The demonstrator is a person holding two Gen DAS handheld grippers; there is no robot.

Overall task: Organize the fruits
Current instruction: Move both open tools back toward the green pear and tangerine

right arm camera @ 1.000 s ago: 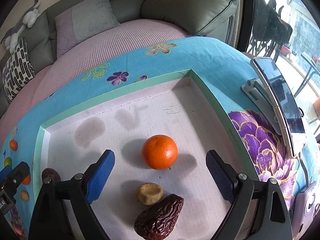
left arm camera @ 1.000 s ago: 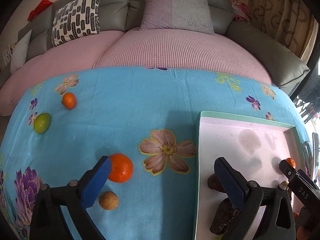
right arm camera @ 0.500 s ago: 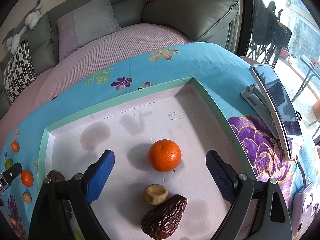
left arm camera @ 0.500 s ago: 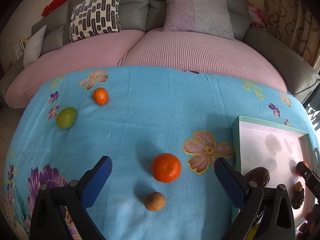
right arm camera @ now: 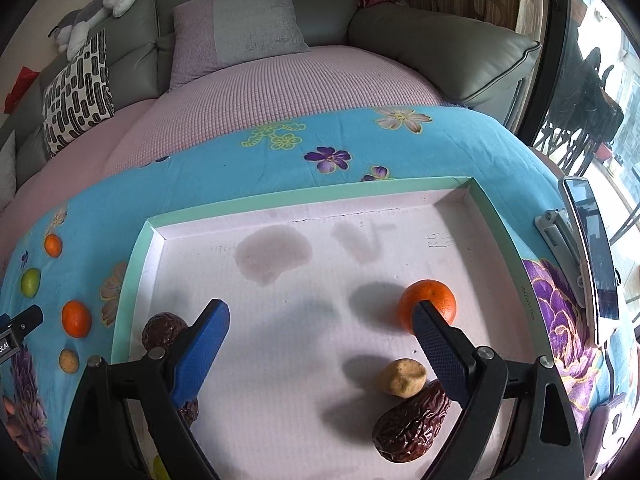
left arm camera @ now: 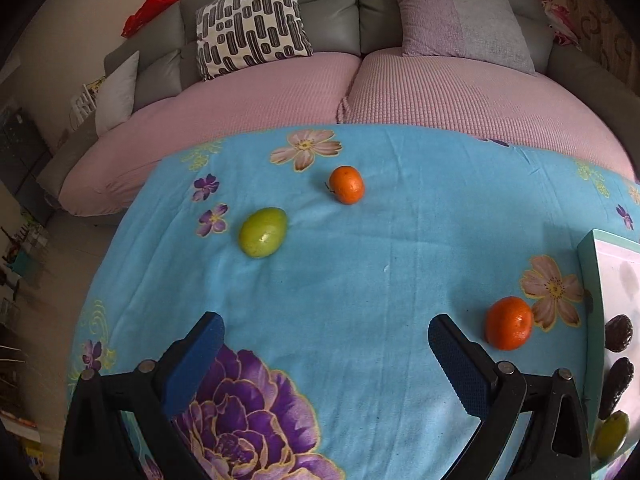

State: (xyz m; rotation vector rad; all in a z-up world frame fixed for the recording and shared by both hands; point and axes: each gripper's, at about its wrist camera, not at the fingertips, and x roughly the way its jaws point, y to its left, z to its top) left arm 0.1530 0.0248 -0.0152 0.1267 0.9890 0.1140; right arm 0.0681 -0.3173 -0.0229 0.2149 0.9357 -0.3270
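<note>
Currently both grippers are spread wide and hold nothing. Left gripper (left arm camera: 326,344) hangs over the blue floral cloth (left arm camera: 360,280), a tangerine (left arm camera: 509,323) just right of it. Right gripper (right arm camera: 320,330) hovers above the tray (right arm camera: 304,200), where another tangerine (right arm camera: 434,300), dates and a small tan fruit lie.

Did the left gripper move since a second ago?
Yes. The left gripper swung left, away from the tray. A second ago the tray lay between its jaws; now it sits at the view's right edge, and the green fruit is nearer centre.
</note>
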